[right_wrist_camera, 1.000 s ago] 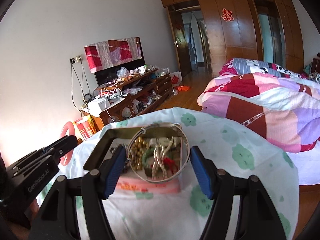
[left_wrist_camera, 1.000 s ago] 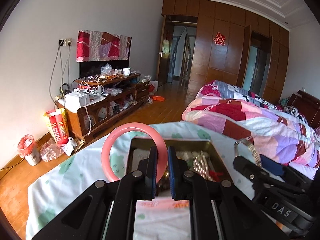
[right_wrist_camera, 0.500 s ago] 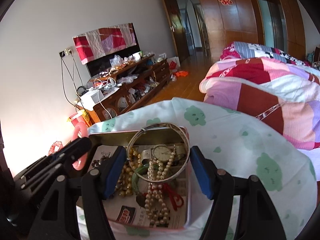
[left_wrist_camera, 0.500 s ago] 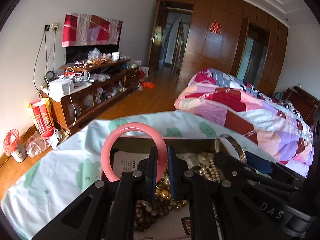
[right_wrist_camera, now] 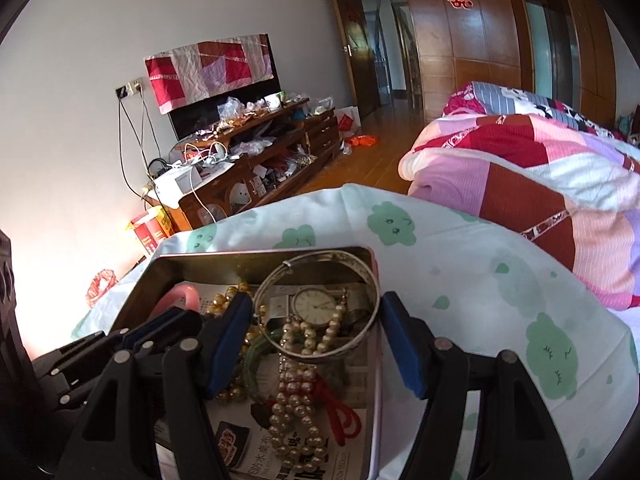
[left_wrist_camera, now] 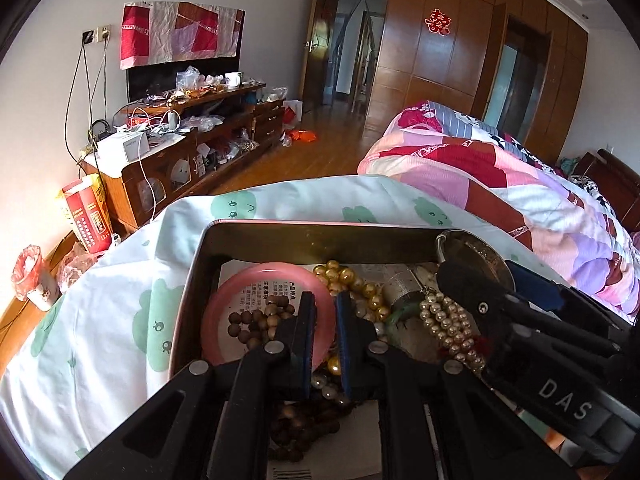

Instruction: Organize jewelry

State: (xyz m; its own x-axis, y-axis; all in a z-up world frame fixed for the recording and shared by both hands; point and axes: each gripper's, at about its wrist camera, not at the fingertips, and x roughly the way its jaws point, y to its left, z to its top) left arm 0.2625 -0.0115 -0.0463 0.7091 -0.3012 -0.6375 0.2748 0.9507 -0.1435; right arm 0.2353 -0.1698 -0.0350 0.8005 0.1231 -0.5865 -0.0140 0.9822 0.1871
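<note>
Left gripper [left_wrist_camera: 323, 344]: matte black plastic frame, angular link arms with triangular cut-outs, round silver pivot screws at the joints. Fingers [left_wrist_camera: 306, 336] lined with ribbed blue pads on the inner faces. Right gripper [right_wrist_camera: 316, 344]: same black build, same silver screws at the link joints, thicker smooth blue pads on the fingers [right_wrist_camera: 404, 350]. In the left wrist view, the right unit's black body carries white lettering "DAS". No cables or sleeves visible.
</note>
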